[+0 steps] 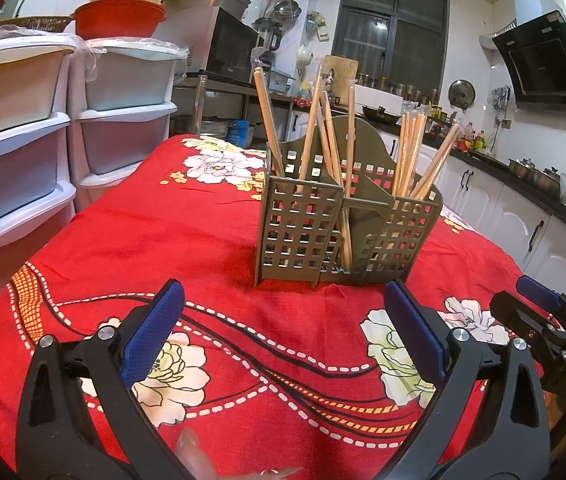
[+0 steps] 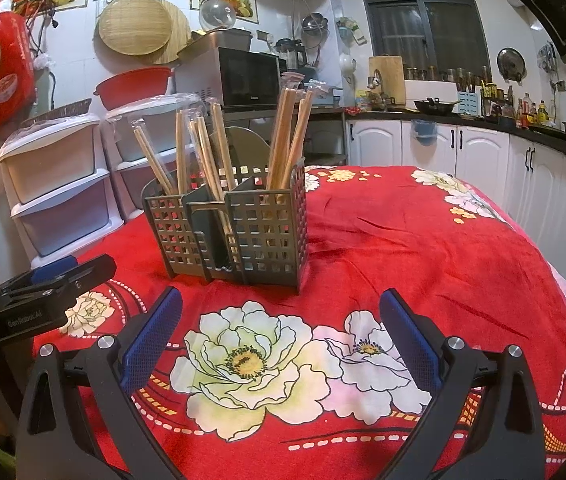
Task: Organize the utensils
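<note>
**Utensil caddy and chopsticks, both grippers idle over the cloth**

Item 1. Grey-green perforated plastic utensil caddy [image 1: 347, 224], three compartments, standing upright near the middle of the counter, which is covered by a red floral cloth [image 1: 187, 240]. Same caddy in the right wrist view [image 2: 235, 232].

Item 2. Plain wooden chopsticks [image 1: 319, 136], several in clear sleeves, standing tilted in the caddy's compartments: one cluster in the left section, another cluster [image 1: 415, 148] in the right, some in the narrow middle slot.

Item 3. Left gripper [image 1: 283, 320], black frame, blue-padded fingers spread wide apart, holding nothing, hovering above bare cloth just short of the caddy's front face.

Item 4. Right gripper [image 2: 281, 324], same build, fingers equally wide apart, empty, over the large white flower print.

Open room: bare cloth on all sides of the caddy. The counter's left edge runs close to stacked white plastic drawer units [image 1: 23, 128]. Its right edge faces white kitchen cabinets [image 2: 483, 152] across a gap.
</note>
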